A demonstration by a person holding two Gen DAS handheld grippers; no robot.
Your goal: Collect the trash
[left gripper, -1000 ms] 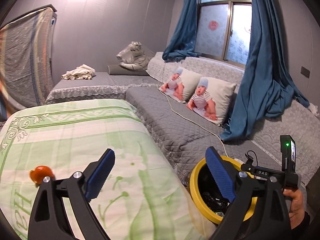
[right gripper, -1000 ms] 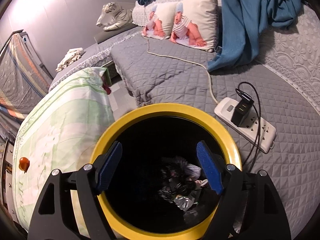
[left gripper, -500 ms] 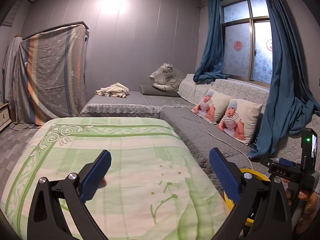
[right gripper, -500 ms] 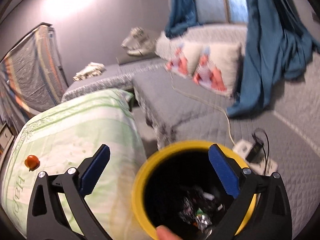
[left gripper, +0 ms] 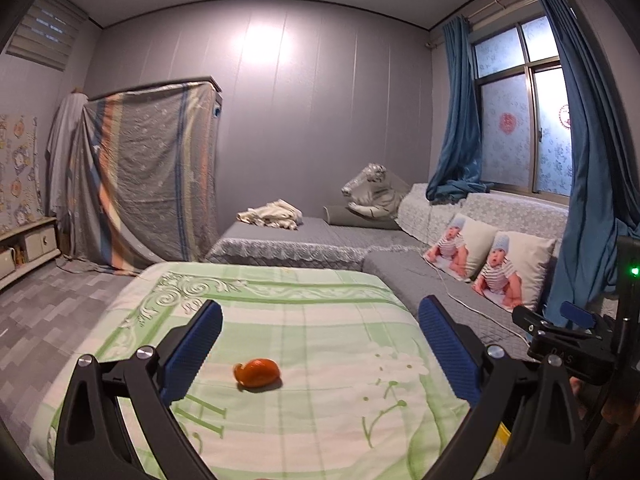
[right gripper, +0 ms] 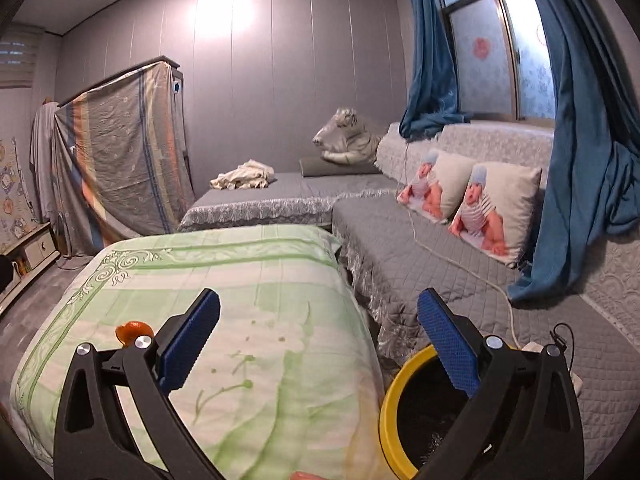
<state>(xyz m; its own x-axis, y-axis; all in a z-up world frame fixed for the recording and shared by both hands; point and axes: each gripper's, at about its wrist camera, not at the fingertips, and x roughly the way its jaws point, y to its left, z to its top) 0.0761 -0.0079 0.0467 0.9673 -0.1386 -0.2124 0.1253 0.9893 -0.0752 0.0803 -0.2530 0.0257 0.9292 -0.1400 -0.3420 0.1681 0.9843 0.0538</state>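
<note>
green bedspread (left gripper: 320, 320): orange peel (left gripper: 257, 372) ahead (left claw (left gripper: 320, 354) agape)

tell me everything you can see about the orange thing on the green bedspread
The small orange peel-like piece looks glossy, rounded and slightly curled, with a little nub sticking out at its left end in the left wrist view. It lies alone on the green and white floral bedspread, casting a small shadow, and only the cloth touches it. In that view it sits ahead of the open left tool, between its blue pads but apart from both. In the right wrist view it is partly hidden behind that tool's finger.
</note>
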